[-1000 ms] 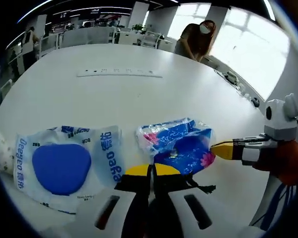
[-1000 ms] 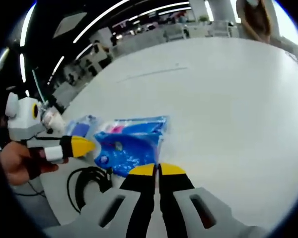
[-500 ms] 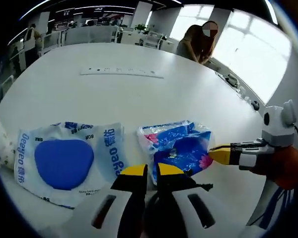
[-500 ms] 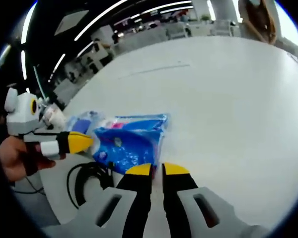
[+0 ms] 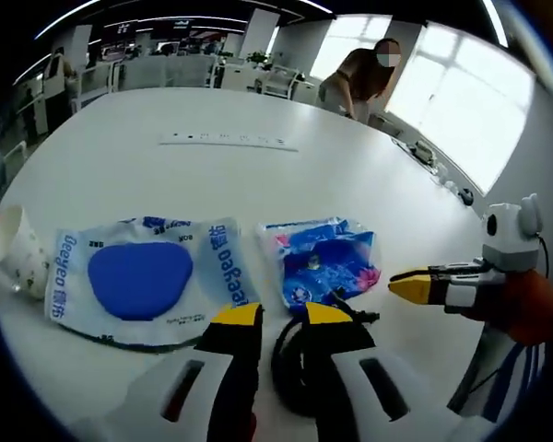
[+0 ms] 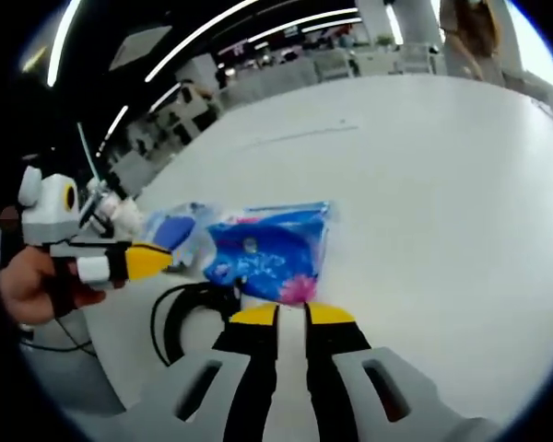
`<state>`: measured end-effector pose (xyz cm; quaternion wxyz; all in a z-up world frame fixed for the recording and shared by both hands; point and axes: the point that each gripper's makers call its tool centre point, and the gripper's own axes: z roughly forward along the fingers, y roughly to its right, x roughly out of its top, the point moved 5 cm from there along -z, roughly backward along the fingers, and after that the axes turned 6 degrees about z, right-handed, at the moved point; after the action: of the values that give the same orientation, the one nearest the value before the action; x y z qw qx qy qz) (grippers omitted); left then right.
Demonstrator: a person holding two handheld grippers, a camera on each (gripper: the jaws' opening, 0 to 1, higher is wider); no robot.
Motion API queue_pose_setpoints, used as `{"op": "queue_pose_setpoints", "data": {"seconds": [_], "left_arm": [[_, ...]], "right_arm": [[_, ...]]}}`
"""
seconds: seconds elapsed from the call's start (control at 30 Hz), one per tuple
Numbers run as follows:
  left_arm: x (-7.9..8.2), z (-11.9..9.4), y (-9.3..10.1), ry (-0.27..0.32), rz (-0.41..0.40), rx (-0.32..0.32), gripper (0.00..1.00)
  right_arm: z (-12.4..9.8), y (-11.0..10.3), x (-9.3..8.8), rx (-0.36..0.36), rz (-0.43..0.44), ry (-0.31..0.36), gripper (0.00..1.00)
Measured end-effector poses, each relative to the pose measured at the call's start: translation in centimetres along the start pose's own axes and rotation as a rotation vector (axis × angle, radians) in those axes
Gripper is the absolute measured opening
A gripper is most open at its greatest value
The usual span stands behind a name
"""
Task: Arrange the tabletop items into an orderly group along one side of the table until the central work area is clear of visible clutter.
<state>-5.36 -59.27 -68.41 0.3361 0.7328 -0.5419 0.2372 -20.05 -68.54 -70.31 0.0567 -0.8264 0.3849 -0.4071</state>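
We see the blue pack on the worktop, just ahead of both | left gripper slightly open, holds nothing | right gripper slightly open, holds nothing, nearer

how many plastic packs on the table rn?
2. The white-and-blue wipes pack lies toward the paper cup; the blue tissue pack sits beside it, just ahead of the coiled black cable. More could be hidden beyond the views.
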Motion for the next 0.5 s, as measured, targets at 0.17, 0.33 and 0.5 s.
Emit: {"op": "queue_pose_setpoints", "data": {"seconds": [0.17,0.33,0.5], "left_arm": [[-2.0,-0.6,0.2,-0.040,0.039,-0.002,0.15],[-3.6,-0.2,0.1,-0.076,0.013,0.000,0.17],[-4.9,0.6,0.0,-0.117,0.009,-0.005,0.16]], "right_arm": [[0.5,-1.5,-0.9,0.044,-0.017,-0.020,0.09],[1.1,-2.5,-1.3,0.071,-0.024,-0.036,0.11],[1.6,-3.0,-1.6,0.082,-0.045,-0.059,0.13]]}}
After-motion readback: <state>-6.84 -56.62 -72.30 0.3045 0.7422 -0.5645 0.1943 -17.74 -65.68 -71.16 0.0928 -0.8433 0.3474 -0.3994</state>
